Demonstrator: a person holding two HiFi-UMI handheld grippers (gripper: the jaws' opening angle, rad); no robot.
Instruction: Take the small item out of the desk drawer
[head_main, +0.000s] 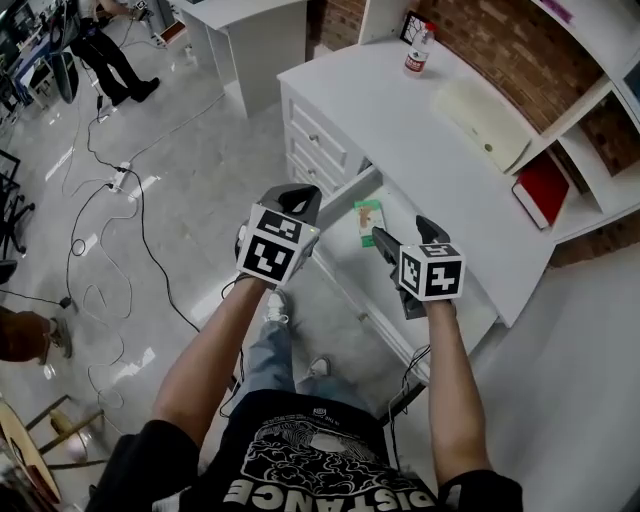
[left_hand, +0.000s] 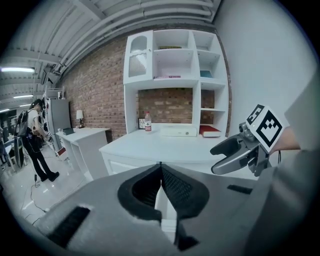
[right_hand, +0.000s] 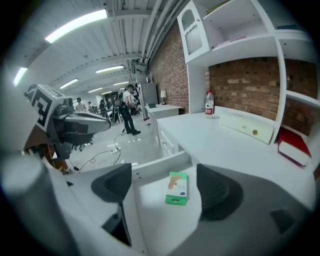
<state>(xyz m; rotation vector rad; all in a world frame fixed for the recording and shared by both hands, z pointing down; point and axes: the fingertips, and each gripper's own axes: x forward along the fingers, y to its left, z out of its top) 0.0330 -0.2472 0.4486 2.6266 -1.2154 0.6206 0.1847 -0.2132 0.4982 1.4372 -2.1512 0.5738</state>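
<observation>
A small green and beige box (head_main: 368, 221) lies flat in the pulled-out drawer (head_main: 352, 197) of the white desk (head_main: 420, 140). My right gripper (head_main: 405, 236) hovers just above the drawer, open. In the right gripper view the box (right_hand: 177, 188) lies in the gap between the spread pads (right_hand: 114, 184), touching neither, and the drawer wall (right_hand: 160, 167) runs behind it. My left gripper (head_main: 291, 205) hangs left of the drawer's end, over the floor. Seen in its own view, the left gripper (left_hand: 161, 167) is shut with nothing in it, and the right gripper (left_hand: 232, 155) shows at the right.
On the desktop stand a water bottle (head_main: 417, 50), a long cream case (head_main: 485, 120) and, on a low shelf, a red book (head_main: 543, 188). More drawers (head_main: 315, 140) sit left of the open one. Cables (head_main: 110, 180) trail over the floor. A person (head_main: 105, 50) stands far left.
</observation>
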